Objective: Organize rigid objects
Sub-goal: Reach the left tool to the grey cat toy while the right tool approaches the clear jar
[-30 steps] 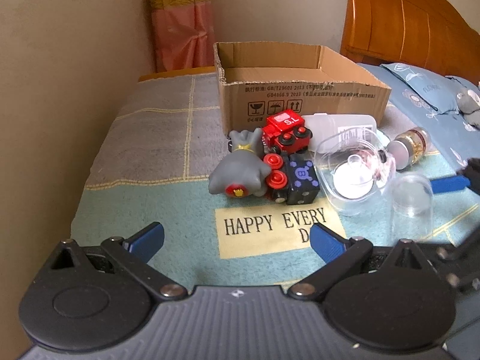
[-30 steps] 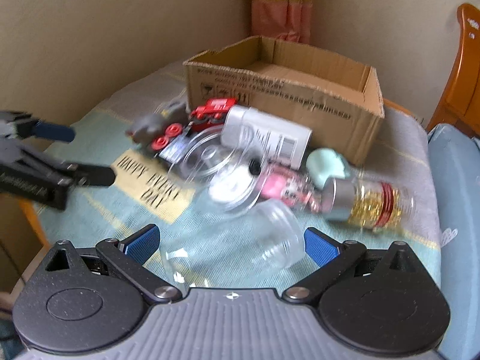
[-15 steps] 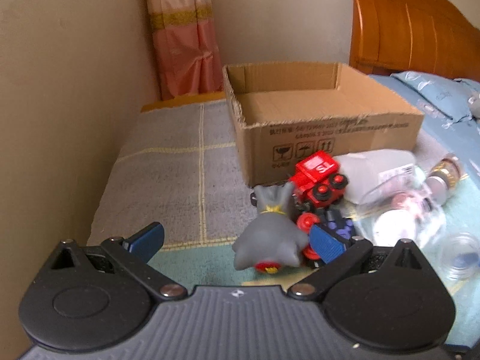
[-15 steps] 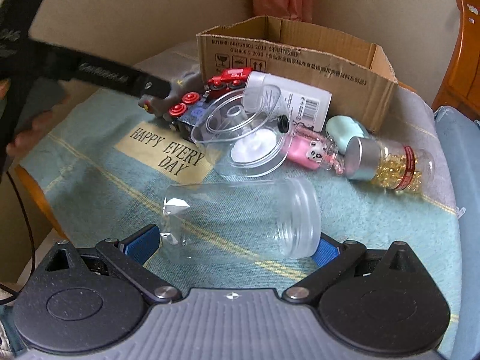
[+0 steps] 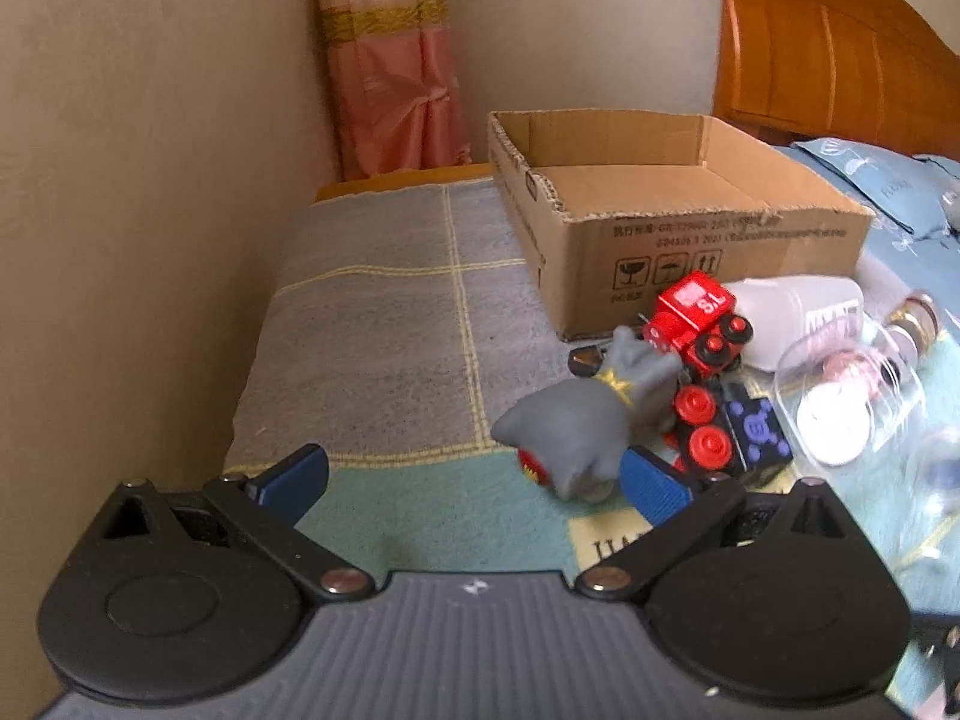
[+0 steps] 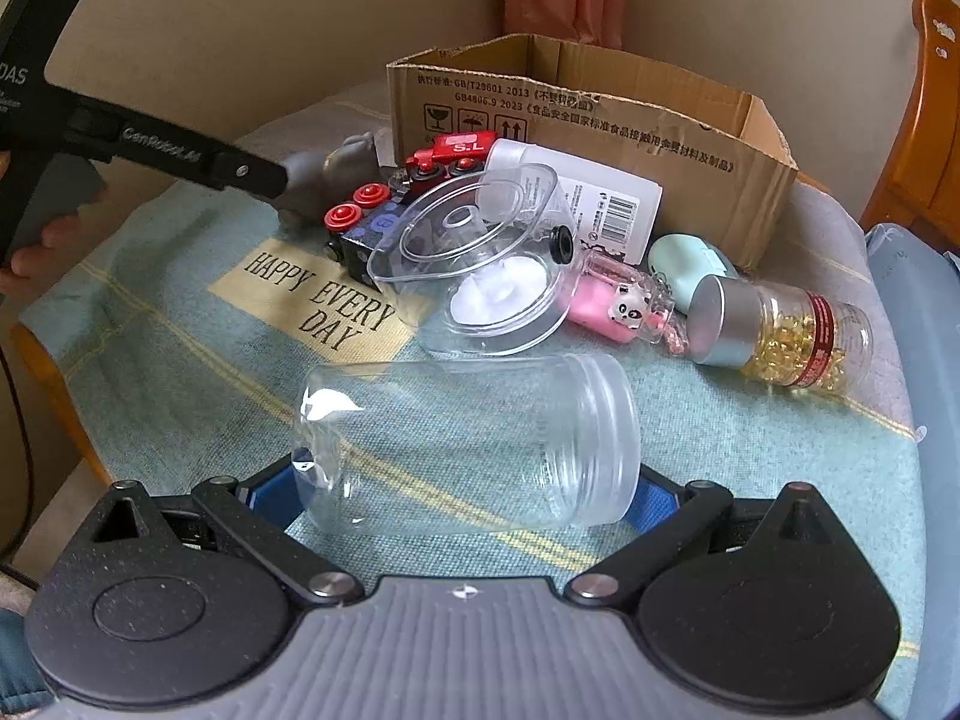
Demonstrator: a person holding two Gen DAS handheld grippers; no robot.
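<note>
My left tool [image 5: 474,483] is spread wide, with its right finger [image 5: 657,489] just beside the grey rubber toy [image 5: 576,426]; I cannot tell if they touch. The toy lies on the cloth-covered counter [image 5: 384,312], against the red train [image 5: 699,324] and the black block car [image 5: 729,438]. The open cardboard box [image 5: 678,228] stands behind them. My right tool [image 6: 465,501] is spread around the clear plastic jar [image 6: 468,438], which lies on its side between the fingers, mouth to the right. The capsule bottle [image 6: 780,330] lies farther right.
</note>
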